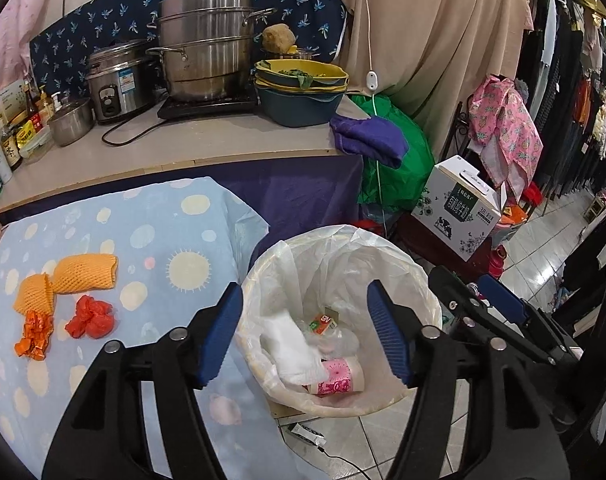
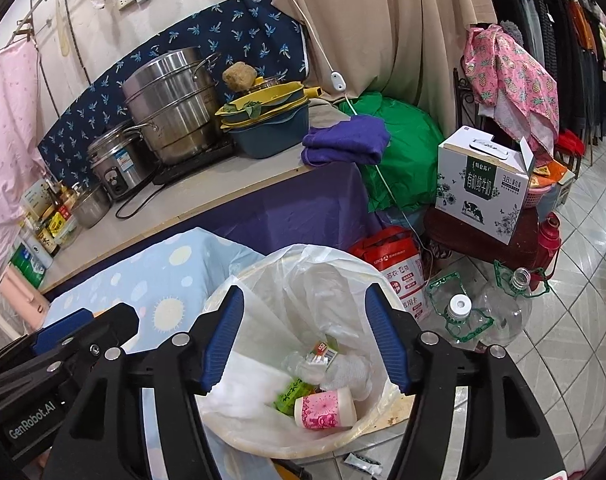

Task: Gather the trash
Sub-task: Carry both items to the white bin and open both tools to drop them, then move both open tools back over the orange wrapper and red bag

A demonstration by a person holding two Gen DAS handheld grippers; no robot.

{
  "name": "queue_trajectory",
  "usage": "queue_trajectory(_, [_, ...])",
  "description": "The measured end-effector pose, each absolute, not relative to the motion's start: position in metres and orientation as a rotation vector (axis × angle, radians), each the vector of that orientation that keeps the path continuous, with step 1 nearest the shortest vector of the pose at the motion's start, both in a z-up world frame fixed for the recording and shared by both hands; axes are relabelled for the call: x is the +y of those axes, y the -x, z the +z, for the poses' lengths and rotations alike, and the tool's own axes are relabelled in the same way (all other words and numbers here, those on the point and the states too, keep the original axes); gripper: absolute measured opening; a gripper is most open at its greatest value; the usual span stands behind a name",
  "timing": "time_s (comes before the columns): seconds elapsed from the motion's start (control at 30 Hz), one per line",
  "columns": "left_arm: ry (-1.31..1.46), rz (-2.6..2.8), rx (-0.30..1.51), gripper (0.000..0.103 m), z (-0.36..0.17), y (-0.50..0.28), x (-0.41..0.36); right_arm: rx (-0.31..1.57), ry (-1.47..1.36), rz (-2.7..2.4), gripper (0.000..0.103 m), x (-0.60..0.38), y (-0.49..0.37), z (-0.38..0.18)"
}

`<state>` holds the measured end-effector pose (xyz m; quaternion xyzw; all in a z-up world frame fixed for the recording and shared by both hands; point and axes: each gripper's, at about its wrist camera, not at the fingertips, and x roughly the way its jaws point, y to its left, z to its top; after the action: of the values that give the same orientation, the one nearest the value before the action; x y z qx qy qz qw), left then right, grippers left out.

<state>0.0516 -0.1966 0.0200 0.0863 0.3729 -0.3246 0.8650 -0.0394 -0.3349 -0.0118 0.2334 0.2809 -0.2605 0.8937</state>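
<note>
Left wrist: left gripper (image 1: 305,332) jaws apart, nothing between them, over lined trash bin (image 1: 403,264) holding a pink paper cup (image 1: 337,378) and white tissue (image 1: 291,350); orange foam nets (image 1: 85,274), red crumpled wrapper (image 1: 91,316) and orange foil (image 1: 35,336) lie on the spotted tablecloth (image 1: 175,216) left of the bin. Right wrist: right gripper (image 2: 305,336) also spread wide and empty above the same bin (image 2: 343,436), cup (image 2: 325,408) and a green packet (image 2: 293,394) inside.

Thin translucent white plastic bin liner (image 1: 303,256): crinkly, slightly glossy. Pale blue dotted tablecloth (image 1: 151,216): smooth, faint sheen. Orange foam net sleeves (image 1: 85,274): matt, open mesh. Crumpled orange foil wrapper (image 1: 34,335): shiny, creased. Tall stacked stainless steel steamer pot (image 1: 209,40): brushed metal, stained low down. Black gripper fingers with blue ribbed pads (image 1: 223,336): matt plastic. Pale floor tiles (image 2: 563,344): glossy.
</note>
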Motion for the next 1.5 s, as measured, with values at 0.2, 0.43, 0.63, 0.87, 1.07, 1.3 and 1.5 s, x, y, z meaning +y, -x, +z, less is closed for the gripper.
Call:
queue_trajectory(0.2, [-0.172,-0.667,0.789,0.067,0.020,-0.056,-0.193,0.574,-0.485,-0.540,0.065,-0.335,0.038,-0.008])
queue_trajectory(0.43, [-0.158,-0.656,0.794,0.067,0.021,-0.059,-0.188,0.575,-0.476,-0.531,0.065,-0.331,0.035,-0.006])
queue_trajectory(0.63, [-0.142,-0.644,0.800,0.067,0.021,-0.063,-0.182,0.578,-0.470,-0.526,0.065,-0.326,0.031,-0.005])
queue_trajectory(0.87, [-0.119,-0.626,0.799,0.072,0.022,-0.067,-0.170,0.578,-0.464,-0.520,0.067,-0.318,0.028,-0.002])
queue_trajectory(1.07, [-0.094,-0.602,0.796,0.076,0.023,-0.072,-0.155,0.580,-0.449,-0.507,0.069,-0.307,0.020,0.001])
queue_trajectory(1.3, [-0.054,-0.558,0.802,0.079,0.021,-0.083,-0.128,0.595,-0.419,-0.472,0.069,-0.286,0.004,0.004])
queue_trajectory(1.5, [-0.011,-0.497,0.807,0.084,0.017,-0.098,-0.092,0.620,-0.391,-0.422,0.072,-0.258,-0.018,0.003])
